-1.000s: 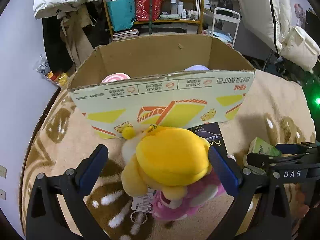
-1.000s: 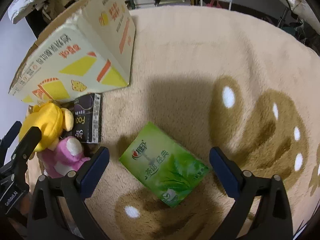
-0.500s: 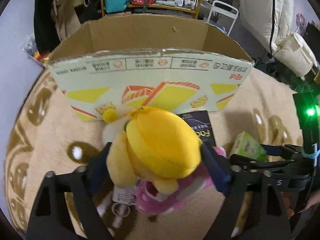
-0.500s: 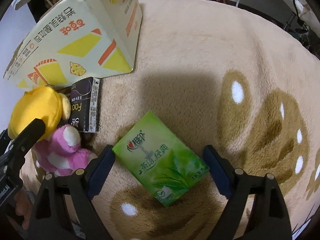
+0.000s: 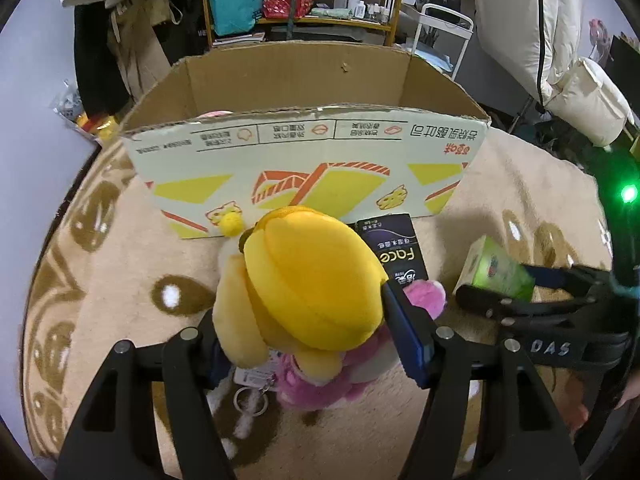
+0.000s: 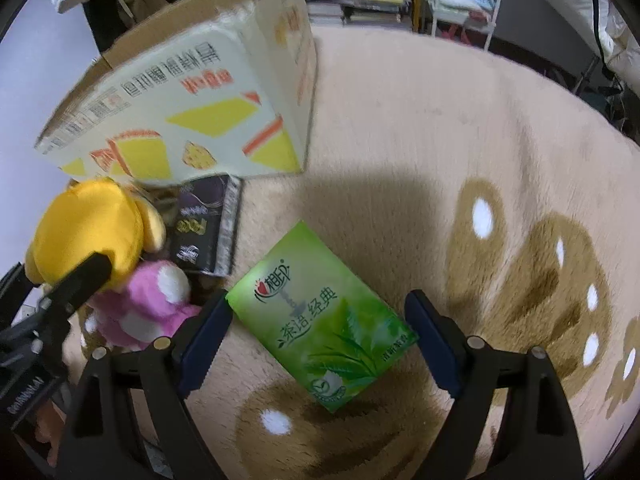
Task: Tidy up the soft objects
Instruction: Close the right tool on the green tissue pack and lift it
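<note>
My left gripper (image 5: 308, 336) is shut on a yellow plush toy (image 5: 312, 280) and holds it just above the rug, in front of the open cardboard box (image 5: 304, 160). A pink plush toy (image 5: 344, 376) lies under it. The yellow plush (image 6: 88, 228) and pink plush (image 6: 148, 304) also show at the left of the right wrist view. My right gripper (image 6: 320, 336) has closed against both sides of a green tissue pack (image 6: 324, 316) on the rug. A black tissue pack (image 5: 394, 252) lies by the box.
The beige rug (image 6: 420, 128) with brown paw marks covers the floor. Shelves (image 5: 304, 4), hanging clothes and a white rack (image 5: 444, 36) stand behind the box. Something pink (image 5: 212, 114) lies inside the box.
My left gripper closed on the yellow plush and lifted it slightly. My right gripper moved down over the green tissue pack and its jaws narrowed onto it.
</note>
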### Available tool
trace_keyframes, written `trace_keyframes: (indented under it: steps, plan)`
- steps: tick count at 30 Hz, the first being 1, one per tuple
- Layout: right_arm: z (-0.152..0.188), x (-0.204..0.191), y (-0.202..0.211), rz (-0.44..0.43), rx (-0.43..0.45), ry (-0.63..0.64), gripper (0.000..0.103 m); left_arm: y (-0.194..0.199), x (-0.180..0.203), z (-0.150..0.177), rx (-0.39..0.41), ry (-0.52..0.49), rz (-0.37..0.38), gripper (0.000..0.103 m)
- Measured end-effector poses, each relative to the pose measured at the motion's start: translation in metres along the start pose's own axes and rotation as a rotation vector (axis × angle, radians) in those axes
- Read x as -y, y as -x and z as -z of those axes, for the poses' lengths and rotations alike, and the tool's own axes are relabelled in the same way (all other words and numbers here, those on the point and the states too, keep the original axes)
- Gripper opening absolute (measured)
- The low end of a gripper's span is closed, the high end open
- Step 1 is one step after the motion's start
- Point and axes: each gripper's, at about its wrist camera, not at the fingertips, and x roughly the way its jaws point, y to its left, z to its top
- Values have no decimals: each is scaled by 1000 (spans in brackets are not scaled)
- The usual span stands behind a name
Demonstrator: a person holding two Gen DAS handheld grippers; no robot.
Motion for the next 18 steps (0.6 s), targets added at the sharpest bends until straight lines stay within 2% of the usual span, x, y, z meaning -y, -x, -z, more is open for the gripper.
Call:
trace_keyframes:
  steps: [4,10,15,18]
  plan:
    - [-1,-9,11,-26,64,19,92,8,0,3,20,-11,-26,65]
    - [-7,-11,20,-33,74,39,92,12,-1,2,44,-6,-73,66]
    - [-5,9,31,-38,91,42,92,20,-10,1,81,22,-96,65]
    - [-4,11,42,-48,131,39,92,30,-16,1,115,28,-137,65]
